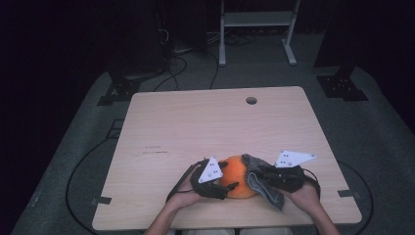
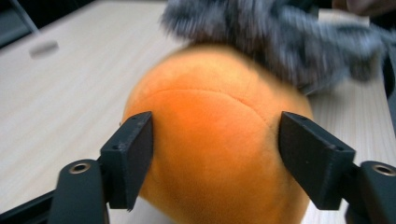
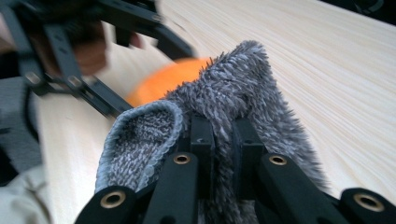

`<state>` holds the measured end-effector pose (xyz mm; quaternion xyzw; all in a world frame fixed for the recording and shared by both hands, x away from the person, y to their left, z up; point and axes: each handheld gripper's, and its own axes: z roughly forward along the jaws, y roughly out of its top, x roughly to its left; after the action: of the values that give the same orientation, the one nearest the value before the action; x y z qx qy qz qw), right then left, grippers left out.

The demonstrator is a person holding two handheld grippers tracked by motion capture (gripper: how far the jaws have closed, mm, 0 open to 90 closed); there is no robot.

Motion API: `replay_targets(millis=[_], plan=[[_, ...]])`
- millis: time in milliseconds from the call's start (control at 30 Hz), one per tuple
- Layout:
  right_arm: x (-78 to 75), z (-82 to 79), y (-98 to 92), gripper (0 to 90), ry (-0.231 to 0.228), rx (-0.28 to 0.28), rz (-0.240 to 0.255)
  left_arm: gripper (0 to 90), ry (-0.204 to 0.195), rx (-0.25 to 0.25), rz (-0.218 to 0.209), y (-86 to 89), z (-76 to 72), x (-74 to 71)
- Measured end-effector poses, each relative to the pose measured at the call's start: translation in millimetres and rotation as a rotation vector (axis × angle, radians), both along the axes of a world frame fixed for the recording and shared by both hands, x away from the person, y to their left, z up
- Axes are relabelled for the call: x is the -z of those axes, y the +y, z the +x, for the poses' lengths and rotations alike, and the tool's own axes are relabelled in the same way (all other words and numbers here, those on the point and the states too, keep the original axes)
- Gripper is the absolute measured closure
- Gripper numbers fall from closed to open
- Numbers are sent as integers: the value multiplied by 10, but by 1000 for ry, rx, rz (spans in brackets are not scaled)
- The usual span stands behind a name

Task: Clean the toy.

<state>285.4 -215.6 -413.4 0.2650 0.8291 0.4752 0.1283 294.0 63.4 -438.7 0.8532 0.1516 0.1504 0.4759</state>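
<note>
An orange plush ball (image 1: 238,171) rests on the wooden table (image 1: 205,122) near its front edge. My left gripper (image 1: 231,186) is shut on it. In the left gripper view its two pads (image 2: 135,154) press the ball (image 2: 210,116) on both sides. A grey fuzzy cloth (image 1: 266,192) lies against the ball's right and upper side, draped over its top (image 2: 280,37). My right gripper (image 1: 263,174) is shut on this cloth; its jaws (image 3: 223,135) pinch a fold of the cloth (image 3: 233,84). Behind the fold, the ball (image 3: 163,81) and the left gripper's frame (image 3: 93,56) show blurred.
A round hole (image 1: 251,101) sits near the table's far edge. The table's far and left parts are bare wood. Beyond it stand a white metal frame (image 1: 257,19) and dark stands on grey carpet, with cables (image 1: 176,73) on the floor.
</note>
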Motion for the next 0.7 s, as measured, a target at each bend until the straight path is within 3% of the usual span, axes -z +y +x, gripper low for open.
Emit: replay_targets(millis=[100, 233, 300, 400, 600, 700], plan=[[52, 38, -97, 810, 33, 25, 21, 271, 17, 1, -21, 53, 17, -16], [50, 22, -68, 811, 26, 28, 12, 182, -31, -13, -86, -21, -4, -57], [27, -3, -30, 810, 12, 17, 7, 207, -52, -11, -48, -57, -6, -33], [50, 6, -36, 810, 18, 7, 19, 272, -31, -19, -21, -11, 10, -5], [196, 92, -188, 810, 76, 76, 0, 298, 19, -34, 4, 110, 64, 35], [129, 67, -207, 810, 60, 68, 51, 302, 39, -37, 2, 142, 73, 48]])
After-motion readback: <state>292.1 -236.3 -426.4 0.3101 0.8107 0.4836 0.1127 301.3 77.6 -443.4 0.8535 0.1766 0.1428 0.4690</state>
